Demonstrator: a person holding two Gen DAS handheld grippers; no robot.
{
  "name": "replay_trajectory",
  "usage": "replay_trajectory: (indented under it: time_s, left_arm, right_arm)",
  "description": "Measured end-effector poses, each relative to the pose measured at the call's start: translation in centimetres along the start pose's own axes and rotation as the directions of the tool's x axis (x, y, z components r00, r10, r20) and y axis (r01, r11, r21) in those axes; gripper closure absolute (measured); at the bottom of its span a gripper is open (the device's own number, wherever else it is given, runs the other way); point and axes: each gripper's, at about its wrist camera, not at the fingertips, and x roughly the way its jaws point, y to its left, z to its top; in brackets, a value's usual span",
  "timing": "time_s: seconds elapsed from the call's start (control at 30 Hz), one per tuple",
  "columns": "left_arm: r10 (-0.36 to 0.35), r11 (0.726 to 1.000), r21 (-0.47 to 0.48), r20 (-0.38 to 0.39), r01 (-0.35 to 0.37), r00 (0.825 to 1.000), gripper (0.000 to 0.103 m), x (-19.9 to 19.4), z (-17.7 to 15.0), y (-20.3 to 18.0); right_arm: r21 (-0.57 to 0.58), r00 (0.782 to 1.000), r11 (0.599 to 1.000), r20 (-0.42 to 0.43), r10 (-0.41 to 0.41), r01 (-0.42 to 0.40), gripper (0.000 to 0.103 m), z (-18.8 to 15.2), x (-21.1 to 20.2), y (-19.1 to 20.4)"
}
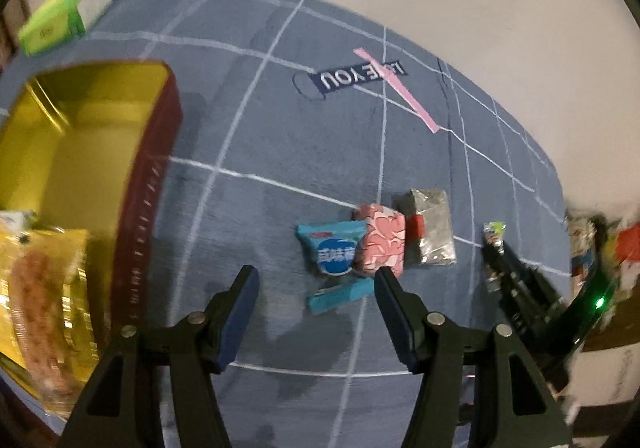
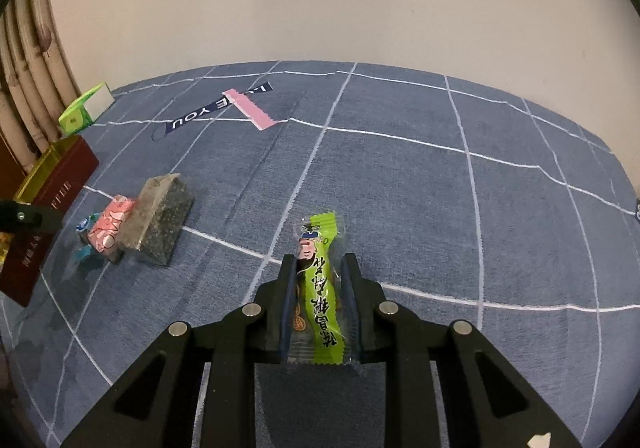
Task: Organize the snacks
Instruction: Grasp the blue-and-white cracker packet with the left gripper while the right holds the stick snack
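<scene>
My left gripper [image 1: 314, 276] is open and empty above the blue cloth, just near of a blue snack packet [image 1: 334, 252]. A pink packet [image 1: 380, 244] and a silver packet [image 1: 430, 232] lie beside the blue one. A red tin [image 1: 148, 208] with a gold inside stands at the left and holds a yellow snack bag [image 1: 44, 288]. My right gripper [image 2: 318, 264] is shut on a green snack stick [image 2: 320, 288] above the cloth. The right gripper shows in the left wrist view [image 1: 496, 244] with the green stick. The three packets also show in the right wrist view, with the silver one [image 2: 160, 220] nearest.
A green and white box [image 1: 66, 14] lies at the far left of the cloth, also in the right wrist view [image 2: 86, 108]. A pink strip [image 1: 400, 90] and a dark "LOVE YOU" label [image 1: 360, 78] lie on the cloth. A wall stands behind.
</scene>
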Motion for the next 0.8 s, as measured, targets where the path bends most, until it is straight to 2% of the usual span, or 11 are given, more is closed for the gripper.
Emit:
replay_trajectory:
  time_s: [0.13, 0.23, 0.5, 0.63, 0.77, 0.8]
  left_arm:
    - [-0.006, 1.0, -0.013, -0.026, 0.006, 1.0, 0.045, 0.7, 0.3, -0.4]
    - [-0.005, 1.0, -0.009, -0.038, 0.005, 0.999, 0.061, 0.9, 0.3, -0.7]
    - [-0.015, 0.998, -0.054, -0.052, 0.013, 0.999, 0.061, 2.0, 0.9, -0.7]
    - [0.008, 0.999, -0.039, -0.038, -0.01, 0.999, 0.062, 2.1, 1.0, -1.0]
    - [0.04, 0.999, 0.011, -0.026, -0.039, 0.999, 0.075, 2.0, 1.2, -1.7]
    - [0.056, 0.998, 0.022, -0.024, -0.056, 0.998, 0.075, 1.9, 1.2, -1.8]
  right_arm:
    - [0.02, 1.0, 1.0, 0.003, 0.024, -0.024, 0.082, -0.2, -0.2, -0.8]
    - [0.014, 1.0, 1.0, 0.002, 0.018, -0.018, 0.082, -0.2, -0.1, -0.6]
    - [0.004, 1.0, 1.0, 0.0, 0.005, -0.005, 0.082, -0.2, 0.0, -0.3]
    - [-0.007, 1.0, 1.0, -0.002, -0.008, 0.008, 0.082, -0.1, 0.0, -0.2]
    - [-0.008, 1.0, 1.0, -0.002, -0.011, 0.011, 0.082, -0.2, 0.0, -0.2]
    - [-0.009, 1.0, 1.0, -0.002, -0.013, 0.013, 0.082, -0.2, 0.0, -0.2]
